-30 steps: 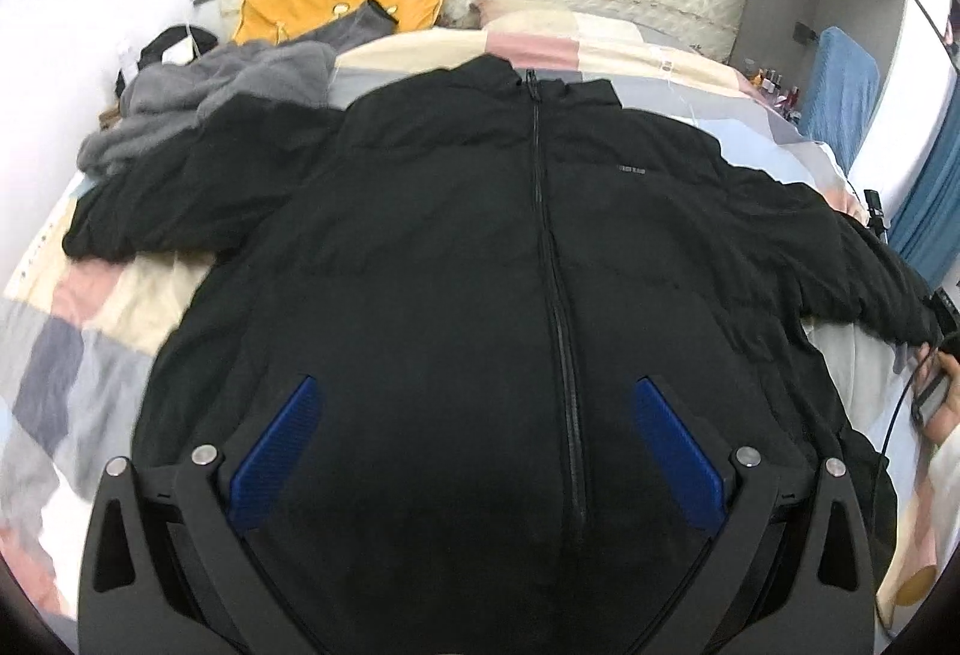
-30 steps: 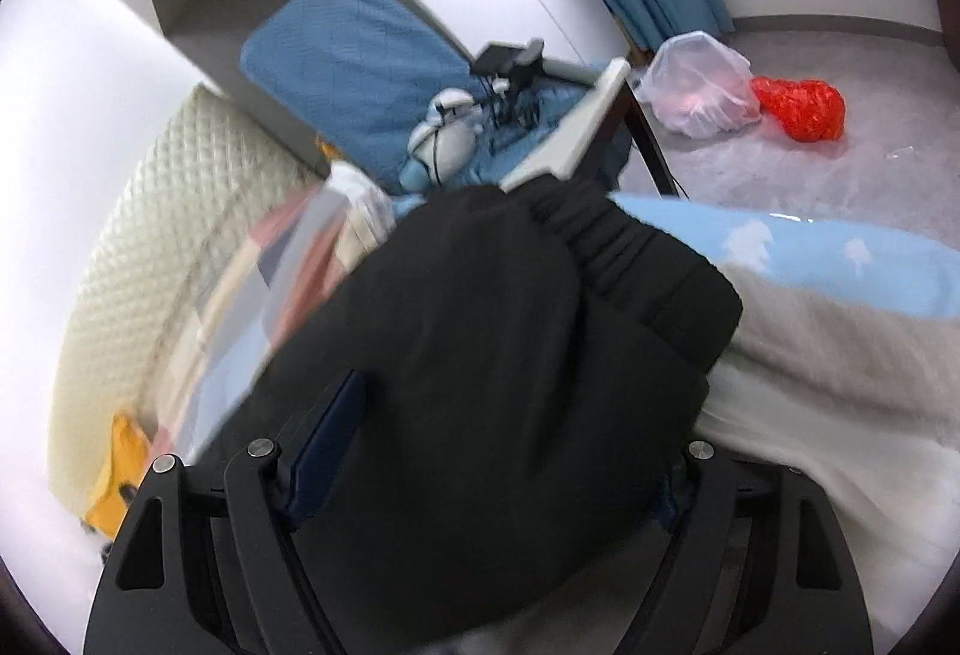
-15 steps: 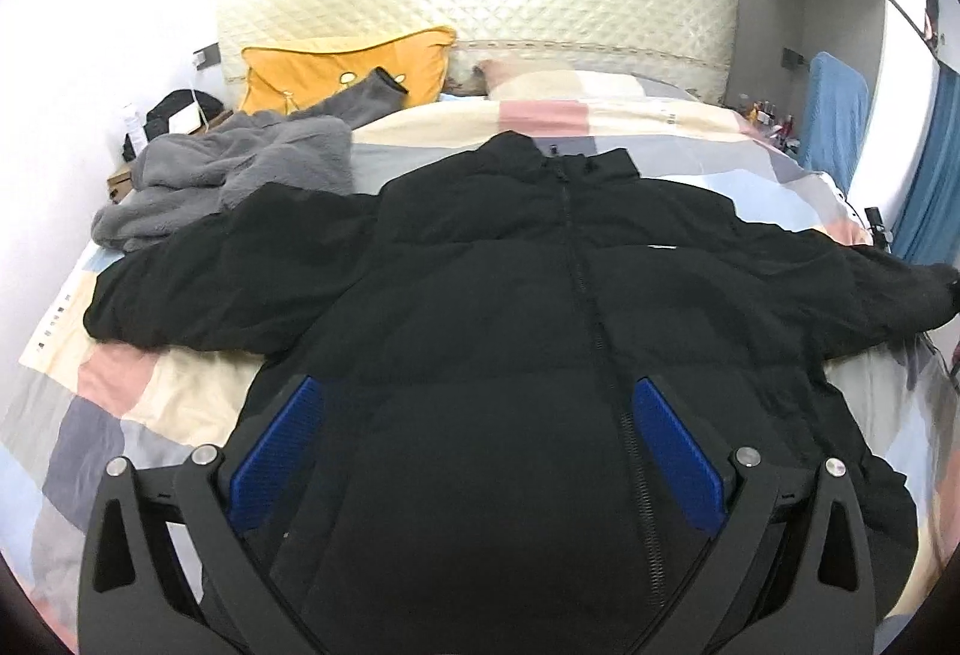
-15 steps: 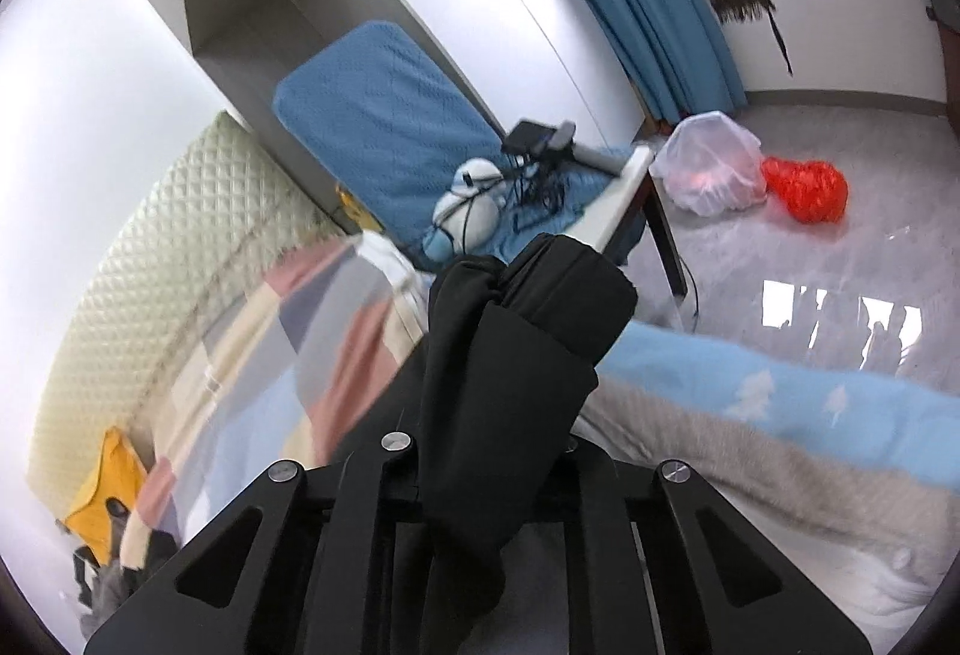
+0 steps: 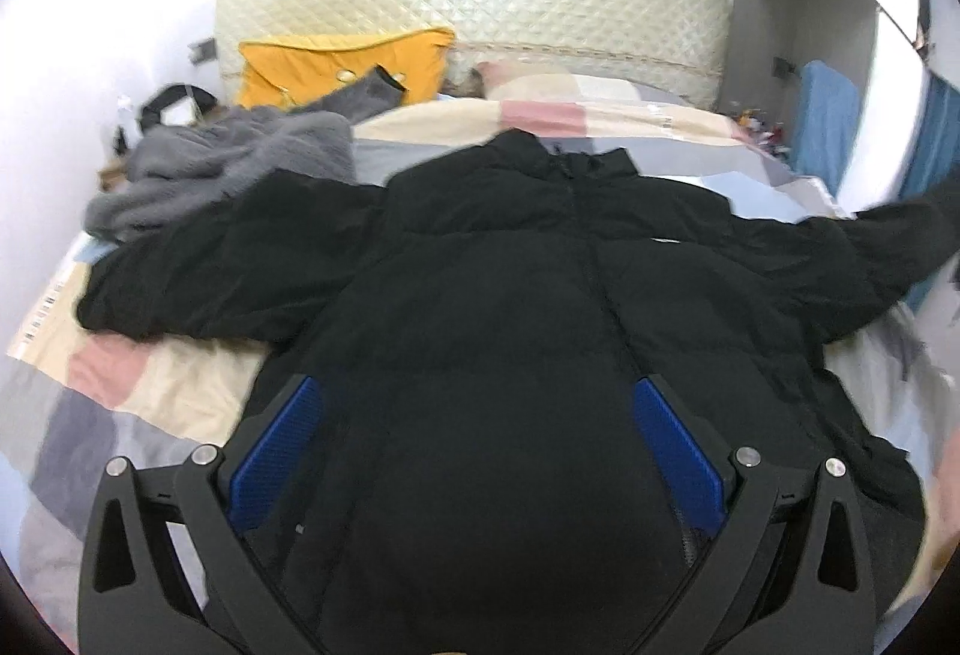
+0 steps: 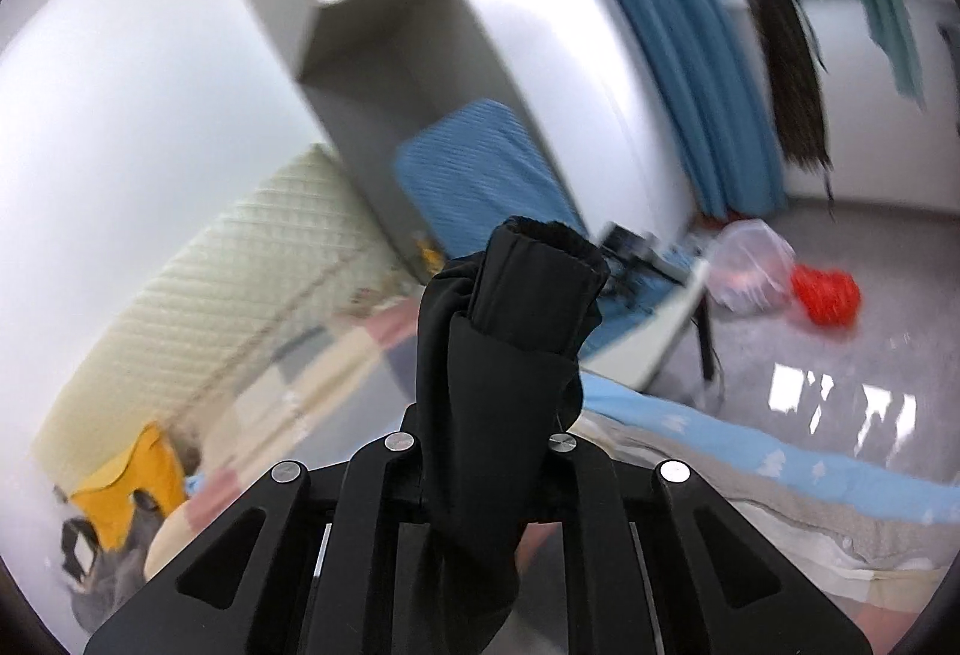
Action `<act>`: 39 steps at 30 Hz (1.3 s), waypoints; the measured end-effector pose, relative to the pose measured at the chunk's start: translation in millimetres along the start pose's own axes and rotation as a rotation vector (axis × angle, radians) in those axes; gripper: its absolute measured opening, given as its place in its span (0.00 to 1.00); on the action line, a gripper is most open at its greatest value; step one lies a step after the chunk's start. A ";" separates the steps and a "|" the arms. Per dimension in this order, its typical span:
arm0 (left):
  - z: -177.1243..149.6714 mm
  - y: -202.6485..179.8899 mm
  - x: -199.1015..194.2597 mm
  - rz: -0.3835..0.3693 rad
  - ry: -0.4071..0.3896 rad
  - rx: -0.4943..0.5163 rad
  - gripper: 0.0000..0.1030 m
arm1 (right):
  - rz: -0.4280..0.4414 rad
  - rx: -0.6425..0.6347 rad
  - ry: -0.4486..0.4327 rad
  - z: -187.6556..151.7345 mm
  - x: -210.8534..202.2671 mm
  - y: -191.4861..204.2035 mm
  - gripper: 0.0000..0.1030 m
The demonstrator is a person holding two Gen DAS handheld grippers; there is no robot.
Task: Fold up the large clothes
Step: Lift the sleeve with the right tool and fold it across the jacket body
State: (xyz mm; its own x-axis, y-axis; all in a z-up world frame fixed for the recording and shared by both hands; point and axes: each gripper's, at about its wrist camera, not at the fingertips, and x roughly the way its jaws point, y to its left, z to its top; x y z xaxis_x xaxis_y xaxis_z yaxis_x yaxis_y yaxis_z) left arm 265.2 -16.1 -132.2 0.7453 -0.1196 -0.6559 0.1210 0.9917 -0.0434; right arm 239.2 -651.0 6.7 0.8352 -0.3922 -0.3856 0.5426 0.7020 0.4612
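black puffer jacket lying front-up on the patchwork bed, collar toward 12 o'clock. left gripper spread wide above the hem at 6 o'clock, holding nothing. right gripper pressed together on the sleeve cuff, lifted clear of the bed; in the left view that sleeve rises toward 3 o'clock. risk, as a judgement: the slick padded cuff may slide from the pinch, or the unpinned body (no hold at the hem) may drag sideways and skew the fold. containers: a clear plastic bag on the floor at 3 o'clock, contents unclear.
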 end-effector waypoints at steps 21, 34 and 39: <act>-15.7 43.2 -51.0 -0.077 -0.089 -0.055 1.00 | 0.345 -0.400 -0.021 -57.6 -109.4 291.1 0.11; -21.7 58.8 -48.8 -0.088 -0.065 -0.096 1.00 | 0.543 -0.718 0.172 -201.5 -106.9 437.8 0.12; -28.4 72.7 -28.7 -0.078 -0.013 -0.137 1.00 | 0.579 -0.814 0.333 -286.3 -98.5 477.3 0.13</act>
State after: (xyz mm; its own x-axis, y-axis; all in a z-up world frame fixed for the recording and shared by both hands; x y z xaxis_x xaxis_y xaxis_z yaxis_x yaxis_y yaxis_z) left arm 233.9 60.8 -137.9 0.7459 -0.1965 -0.6364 0.0889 0.9763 -0.1973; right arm 390.3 -107.2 36.0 0.8135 0.2276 -0.5352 -0.2592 0.9657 0.0167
